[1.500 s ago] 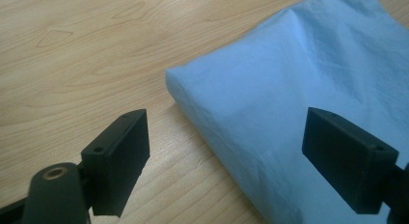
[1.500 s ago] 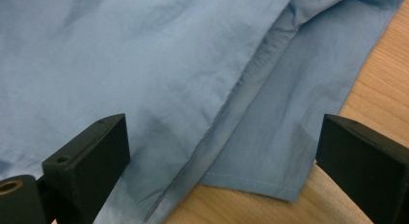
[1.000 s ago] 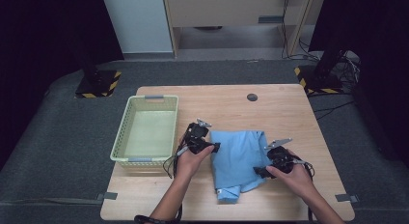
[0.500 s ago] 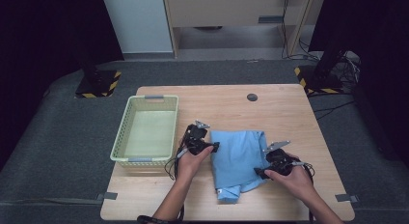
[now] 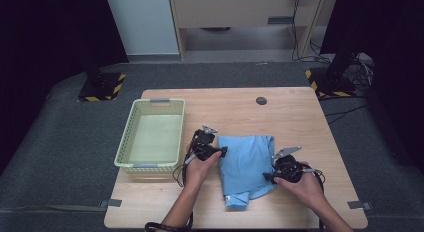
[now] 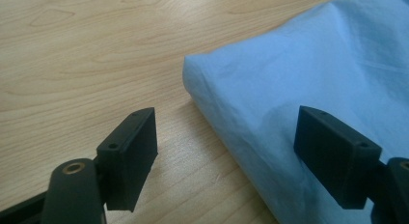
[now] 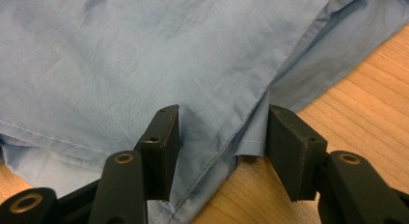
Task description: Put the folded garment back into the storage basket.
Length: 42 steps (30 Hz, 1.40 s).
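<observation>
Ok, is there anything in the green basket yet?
No, in the high view the green basket shows a bare bottom, while the blue garment lies on the wooden table beside it.

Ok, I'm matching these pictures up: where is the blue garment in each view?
High view: blue garment lies at centre-right of the table, between both grippers.
Left gripper view: it covers the right half, its folded edge between the jaws.
Right gripper view: it spans the top, its hem between the jaws.
Shared landmark: the wooden table.
</observation>
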Available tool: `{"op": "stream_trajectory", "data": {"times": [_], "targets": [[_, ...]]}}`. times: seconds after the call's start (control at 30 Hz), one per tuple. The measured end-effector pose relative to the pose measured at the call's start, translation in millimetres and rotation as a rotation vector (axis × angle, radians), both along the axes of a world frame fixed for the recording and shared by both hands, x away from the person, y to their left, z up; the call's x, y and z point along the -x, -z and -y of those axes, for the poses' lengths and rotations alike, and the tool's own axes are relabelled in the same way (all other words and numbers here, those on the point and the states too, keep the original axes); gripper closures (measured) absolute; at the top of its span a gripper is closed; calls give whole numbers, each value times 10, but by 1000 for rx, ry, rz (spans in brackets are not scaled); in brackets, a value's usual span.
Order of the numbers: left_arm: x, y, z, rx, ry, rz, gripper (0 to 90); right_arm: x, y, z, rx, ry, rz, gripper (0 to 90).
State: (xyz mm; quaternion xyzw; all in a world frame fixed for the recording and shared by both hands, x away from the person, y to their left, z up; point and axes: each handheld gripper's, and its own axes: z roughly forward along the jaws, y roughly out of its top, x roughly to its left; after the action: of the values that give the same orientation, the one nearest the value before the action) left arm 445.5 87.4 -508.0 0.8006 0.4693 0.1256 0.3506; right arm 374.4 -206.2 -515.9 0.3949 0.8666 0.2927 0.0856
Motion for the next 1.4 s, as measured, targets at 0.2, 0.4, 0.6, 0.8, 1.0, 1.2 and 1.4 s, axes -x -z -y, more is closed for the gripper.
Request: {"op": "stream_trajectory", "data": {"times": [0.2,0.4,0.6,0.8,1.0,1.2,1.4], "targets": [[-114,93,6,23,-2,-10,240,-4,-5,-10,6,-5,-2,501],[-210,74,18,51,38,-4,320,-17,-14,-14,7,-5,-14,527],[-287,151,41,63,61,-41,415,-30,-12,-6,-3,-11,-12,570],[-294,173,55,59,82,-27,500,-39,-11,-38,-8,-42,-13,630],[-244,204,87,44,98,21,580,-54,-9,-66,-18,-52,-14,704],[-203,216,127,41,93,38,649,-58,0,-76,-40,-38,-17,779],[-176,222,146,37,83,46,687,-53,-1,-98,-47,-25,-8,837]]}}
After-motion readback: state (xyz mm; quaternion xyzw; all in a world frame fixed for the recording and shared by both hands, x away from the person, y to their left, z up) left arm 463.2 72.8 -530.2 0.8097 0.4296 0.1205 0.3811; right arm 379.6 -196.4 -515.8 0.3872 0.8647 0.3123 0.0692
